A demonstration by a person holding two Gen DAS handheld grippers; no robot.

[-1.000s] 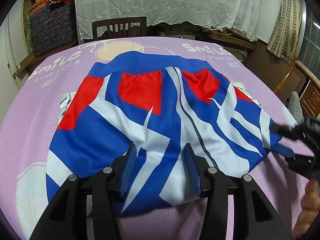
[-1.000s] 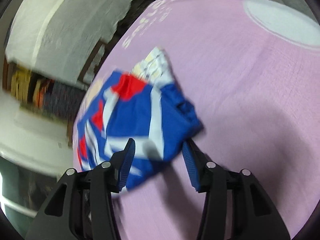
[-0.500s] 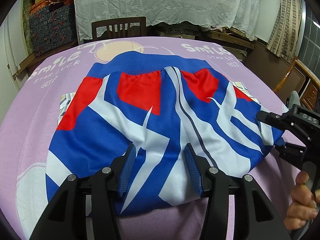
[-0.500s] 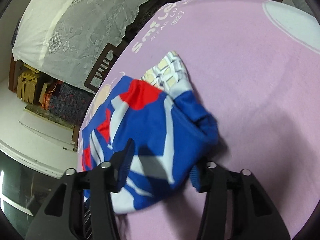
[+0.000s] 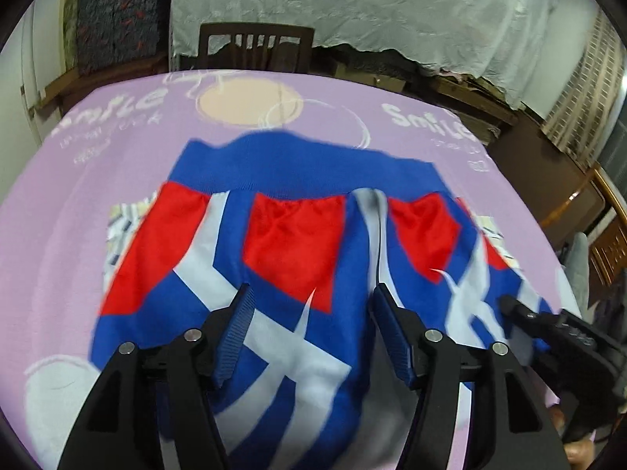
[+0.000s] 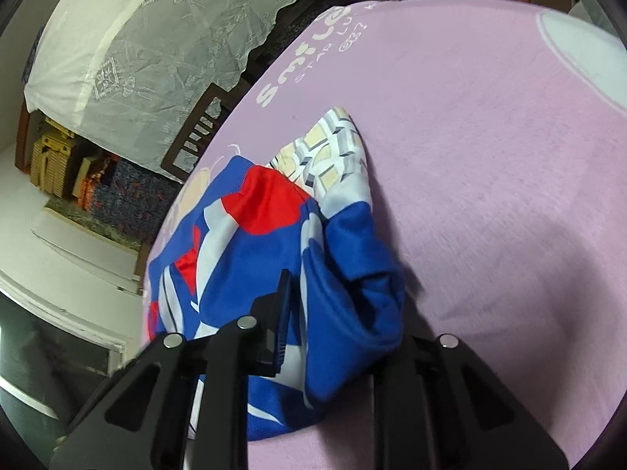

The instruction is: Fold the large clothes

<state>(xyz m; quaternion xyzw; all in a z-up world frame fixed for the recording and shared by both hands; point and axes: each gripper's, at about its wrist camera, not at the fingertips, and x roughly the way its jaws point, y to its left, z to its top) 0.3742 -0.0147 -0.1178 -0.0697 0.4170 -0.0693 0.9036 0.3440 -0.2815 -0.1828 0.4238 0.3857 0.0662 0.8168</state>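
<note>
A large blue, red and white garment (image 5: 298,258) lies spread on the pink cloth-covered table (image 5: 58,203), waistband at the far side. A checkered lining (image 6: 329,149) shows at its right edge. My left gripper (image 5: 309,333) is open, its fingers over the near middle of the garment. My right gripper (image 6: 341,313) is at the garment's right edge with bunched blue cloth (image 6: 360,293) between its jaws; the right finger is hidden by the cloth. It also shows in the left wrist view (image 5: 521,313).
A wooden chair (image 5: 254,47) stands behind the far table edge. White lace sheets (image 5: 352,8) cover furniture at the back. Stacked fabrics (image 5: 117,11) sit at far left. Wooden furniture (image 5: 611,227) stands at right. Bare pink cloth (image 6: 509,156) lies right of the garment.
My left gripper has moved forward over the garment. My right gripper has moved in onto the garment's right edge, and cloth now bunches between its jaws.
</note>
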